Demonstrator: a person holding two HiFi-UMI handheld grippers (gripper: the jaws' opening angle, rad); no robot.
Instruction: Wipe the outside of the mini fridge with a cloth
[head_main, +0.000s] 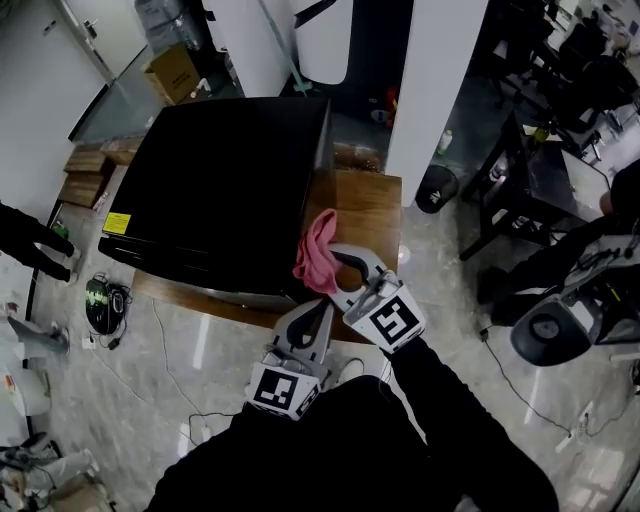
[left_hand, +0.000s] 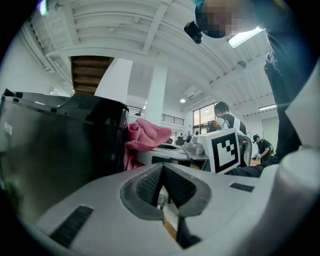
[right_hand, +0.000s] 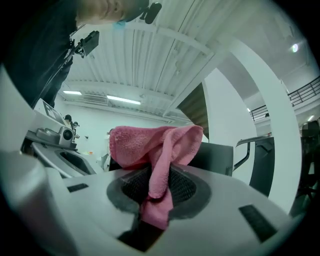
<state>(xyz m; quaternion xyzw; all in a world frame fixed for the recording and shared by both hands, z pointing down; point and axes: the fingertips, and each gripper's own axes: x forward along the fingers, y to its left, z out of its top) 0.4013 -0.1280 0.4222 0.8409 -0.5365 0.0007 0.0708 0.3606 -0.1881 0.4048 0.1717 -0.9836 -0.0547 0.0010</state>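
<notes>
Right gripper (head_main: 337, 264) has its jaws pressed together on a pink cloth (head_main: 318, 250), and its own view shows a fold of the cloth (right_hand: 150, 145) pinched between the dark ribbed pads, with the rest bunched above them and a short end hanging below. The cloth is fuzzy terry, crumpled into a loose lump. It sits against the right side of the black mini fridge (head_main: 220, 190), close to the corner nearest the person. The fridge is a glossy dark box standing on a wooden table (head_main: 368, 215). The left gripper (head_main: 318, 312) has its jaws closed with nothing between them. It is held lower and nearer the person, just beside the right gripper, pointing toward the fridge's near side. Both arms, in black sleeves, reach forward from the body.
</notes>
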